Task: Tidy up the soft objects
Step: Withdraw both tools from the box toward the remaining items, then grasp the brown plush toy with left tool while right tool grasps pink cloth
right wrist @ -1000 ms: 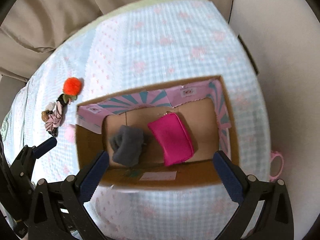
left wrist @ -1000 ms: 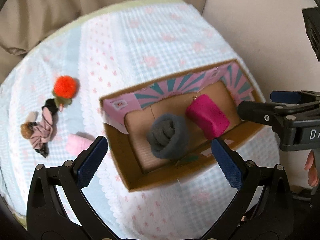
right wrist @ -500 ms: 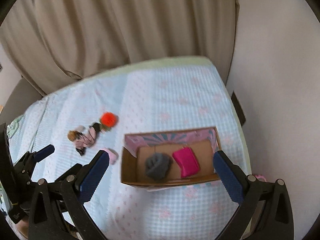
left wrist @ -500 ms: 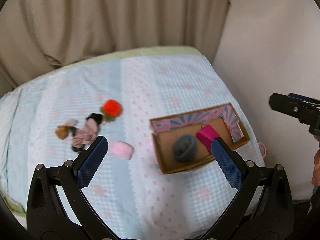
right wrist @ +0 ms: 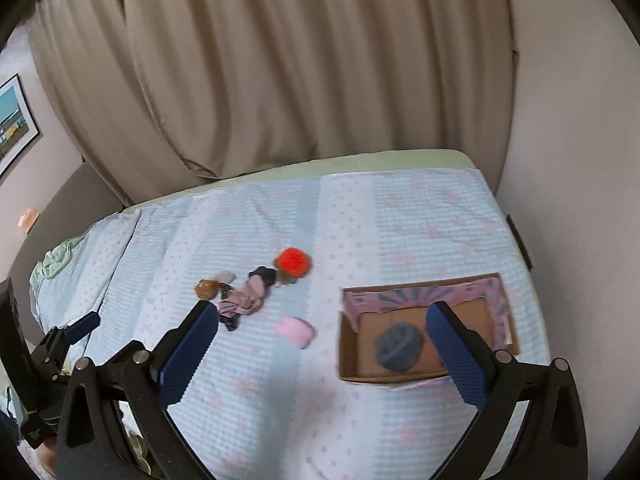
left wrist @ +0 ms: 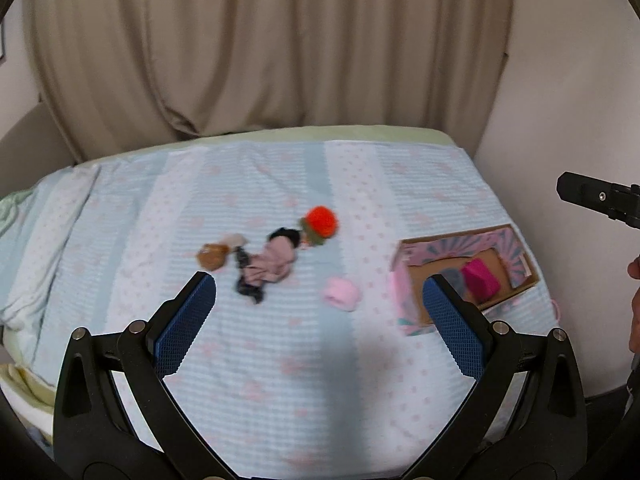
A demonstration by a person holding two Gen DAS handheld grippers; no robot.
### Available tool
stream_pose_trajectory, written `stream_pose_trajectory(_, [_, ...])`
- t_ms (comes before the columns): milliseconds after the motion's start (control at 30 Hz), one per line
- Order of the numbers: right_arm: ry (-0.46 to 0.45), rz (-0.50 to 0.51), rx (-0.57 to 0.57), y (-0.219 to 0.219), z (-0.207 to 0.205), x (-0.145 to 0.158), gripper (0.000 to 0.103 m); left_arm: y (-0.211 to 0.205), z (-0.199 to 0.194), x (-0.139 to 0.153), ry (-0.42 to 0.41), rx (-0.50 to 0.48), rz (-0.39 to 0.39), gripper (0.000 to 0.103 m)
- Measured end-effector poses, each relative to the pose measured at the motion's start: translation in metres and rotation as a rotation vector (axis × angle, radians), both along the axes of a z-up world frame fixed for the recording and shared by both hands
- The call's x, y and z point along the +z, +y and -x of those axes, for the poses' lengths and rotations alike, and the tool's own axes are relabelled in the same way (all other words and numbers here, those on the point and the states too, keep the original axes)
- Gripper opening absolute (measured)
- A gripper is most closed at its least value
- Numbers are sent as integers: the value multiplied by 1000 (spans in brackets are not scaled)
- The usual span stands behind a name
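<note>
A cardboard box (left wrist: 412, 318) (right wrist: 348, 356) with a pink lining sits on the bed at the right. In it lie a grey rolled sock (right wrist: 398, 346) and a magenta pouch (left wrist: 480, 282); my right finger hides the pouch in the right wrist view. On the blanket lie a doll in pink (left wrist: 268, 268) (right wrist: 242, 298), an orange pompom (left wrist: 322, 220) (right wrist: 293, 261), a brown plush piece (left wrist: 211, 256) (right wrist: 206, 289) and a small pink roll (left wrist: 341, 298) (right wrist: 295, 331). My left gripper (left wrist: 318, 320) and right gripper (right wrist: 320, 356) are both open, empty, high above the bed.
The bed carries a light blue and pink patterned blanket (left wrist: 280, 360) (right wrist: 400, 220). Beige curtains (left wrist: 260, 40) hang behind it and a wall (right wrist: 568, 120) runs along the right side. A framed picture (right wrist: 14, 116) hangs at the left. The left gripper's body also shows in the right wrist view (right wrist: 52, 352).
Both grippers have pulled up and back from over the box. The whole bed and the curtains have come into view, and the left gripper's view has swung left toward the toys.
</note>
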State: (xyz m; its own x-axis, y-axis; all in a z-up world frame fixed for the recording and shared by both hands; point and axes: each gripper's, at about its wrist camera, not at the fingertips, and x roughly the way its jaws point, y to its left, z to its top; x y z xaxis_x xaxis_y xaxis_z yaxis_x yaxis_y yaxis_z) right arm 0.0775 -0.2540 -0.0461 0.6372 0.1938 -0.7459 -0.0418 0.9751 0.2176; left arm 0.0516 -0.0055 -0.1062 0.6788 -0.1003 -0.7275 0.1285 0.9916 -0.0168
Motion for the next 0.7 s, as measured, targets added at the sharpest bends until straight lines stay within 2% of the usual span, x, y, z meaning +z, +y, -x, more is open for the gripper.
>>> stream_pose_trajectory(233, [23,-49,13,68,-21,-22,103,84,-19,-17,27,43,14,103])
stream_pose_trajectory(433, [90,-84,9,123,-54,-61,103,138,-58,-47,60,48,13,103])
stream_pose_trajectory(567, [134,-105,-8,151,-80,-96,103,171,-96,-83,81,38,17,103])
stream_pose_trajectory(700, [173,-142,-47,173,-108,-143,103,195,-140,-134,101,9,-37,103])
